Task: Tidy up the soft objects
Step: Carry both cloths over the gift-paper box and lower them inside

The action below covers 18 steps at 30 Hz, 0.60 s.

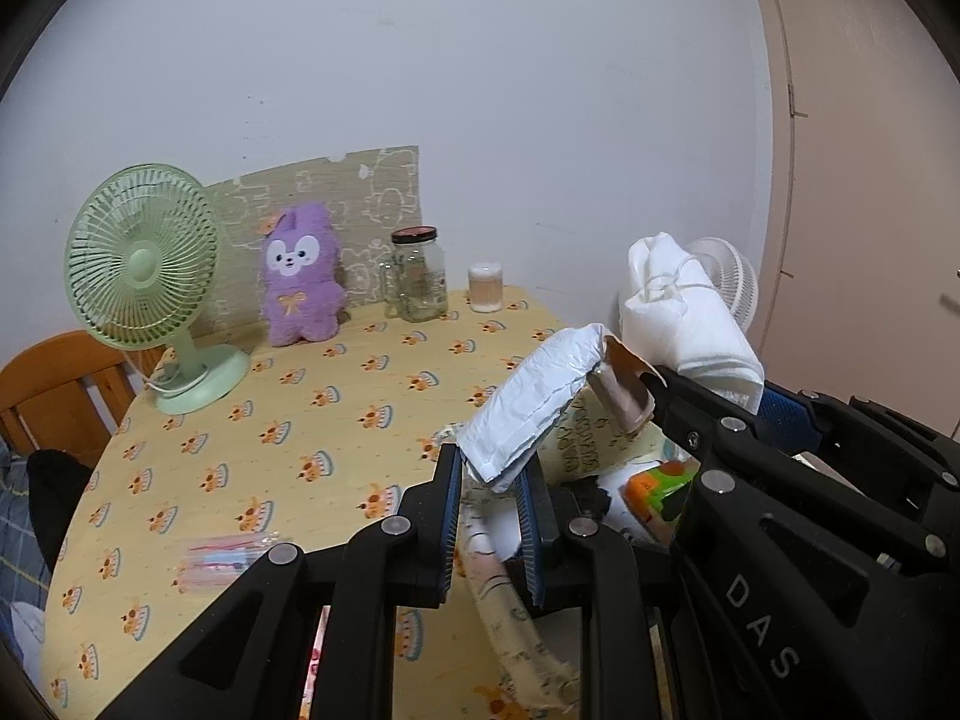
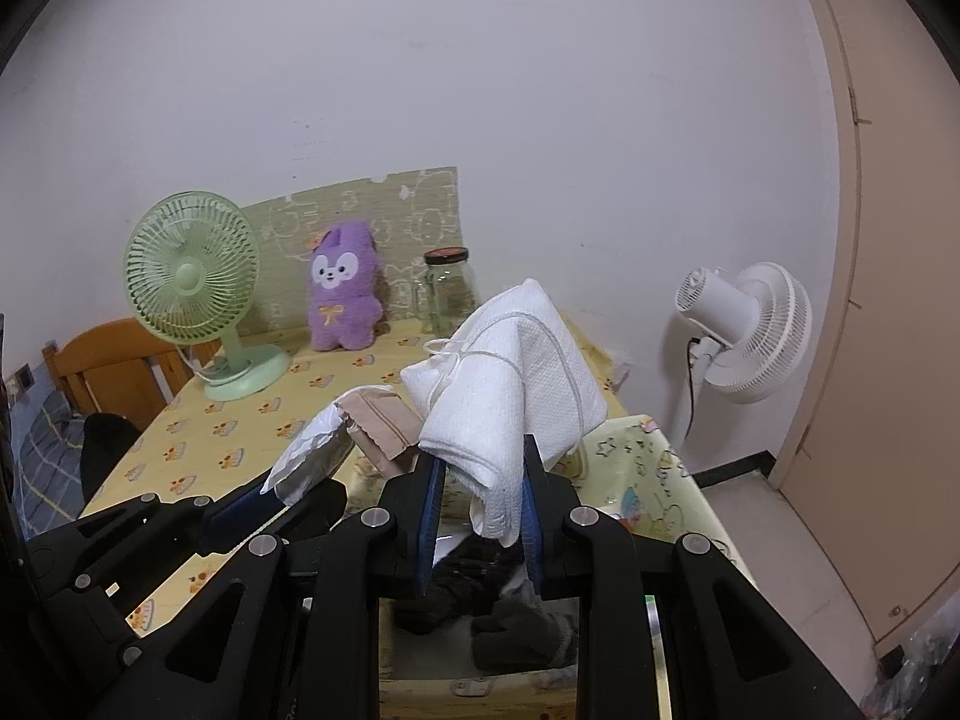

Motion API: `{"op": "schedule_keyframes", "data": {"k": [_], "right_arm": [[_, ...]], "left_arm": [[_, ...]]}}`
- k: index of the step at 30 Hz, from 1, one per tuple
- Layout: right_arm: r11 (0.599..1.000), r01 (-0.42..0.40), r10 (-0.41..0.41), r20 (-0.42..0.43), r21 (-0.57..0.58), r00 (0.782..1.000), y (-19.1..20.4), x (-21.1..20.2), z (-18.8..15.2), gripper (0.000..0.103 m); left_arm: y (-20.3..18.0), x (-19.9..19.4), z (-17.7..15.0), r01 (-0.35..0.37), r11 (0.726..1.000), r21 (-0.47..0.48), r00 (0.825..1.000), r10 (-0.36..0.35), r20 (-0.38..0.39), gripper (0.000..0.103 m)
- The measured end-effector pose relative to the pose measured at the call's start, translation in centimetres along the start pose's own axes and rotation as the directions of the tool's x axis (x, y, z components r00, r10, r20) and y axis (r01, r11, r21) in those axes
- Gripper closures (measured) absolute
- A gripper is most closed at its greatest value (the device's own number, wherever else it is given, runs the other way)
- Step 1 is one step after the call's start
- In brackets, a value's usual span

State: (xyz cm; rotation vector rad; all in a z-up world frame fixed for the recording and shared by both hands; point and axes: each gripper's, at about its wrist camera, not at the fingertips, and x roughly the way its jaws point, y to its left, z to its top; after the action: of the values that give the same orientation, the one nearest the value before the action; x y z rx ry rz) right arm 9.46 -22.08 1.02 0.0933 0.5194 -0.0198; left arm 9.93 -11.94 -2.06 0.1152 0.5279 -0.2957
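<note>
My left gripper (image 1: 489, 468) is shut on a flat white padded packet (image 1: 534, 396) with a brownish flap at its far end, held up over the table's right side. My right gripper (image 2: 480, 480) is shut on a folded white textured cloth (image 2: 516, 372) tied with thin string. Both sit side by side above an open fabric storage box (image 2: 648, 480) with a yellow cartoon print. Dark soft items (image 2: 480, 600) lie inside it. A purple plush rabbit (image 1: 300, 276) stands upright at the back of the table. The left gripper (image 2: 270, 492) and its packet (image 2: 312, 450) also show in the right wrist view.
On the yellow patterned table (image 1: 300, 420) stand a green desk fan (image 1: 144, 276), a glass jar (image 1: 417, 276) and a small cup (image 1: 485, 288). A clear plastic packet (image 1: 228, 558) lies near the front. A wooden chair (image 1: 54, 384) is at left, a white fan (image 2: 744, 330) at right.
</note>
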Motion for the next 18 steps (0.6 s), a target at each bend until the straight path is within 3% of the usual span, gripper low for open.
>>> {"op": "schedule_keyframes", "data": {"k": [18], "right_arm": [[0.995,0.094,-0.093,-0.049,0.031,0.995,-3.8,1.9,-1.2,0.077]], "left_arm": [[-2.8,3.7,-0.3,0.084,0.996,0.038,0.994,-0.082,-0.069,0.086]]}}
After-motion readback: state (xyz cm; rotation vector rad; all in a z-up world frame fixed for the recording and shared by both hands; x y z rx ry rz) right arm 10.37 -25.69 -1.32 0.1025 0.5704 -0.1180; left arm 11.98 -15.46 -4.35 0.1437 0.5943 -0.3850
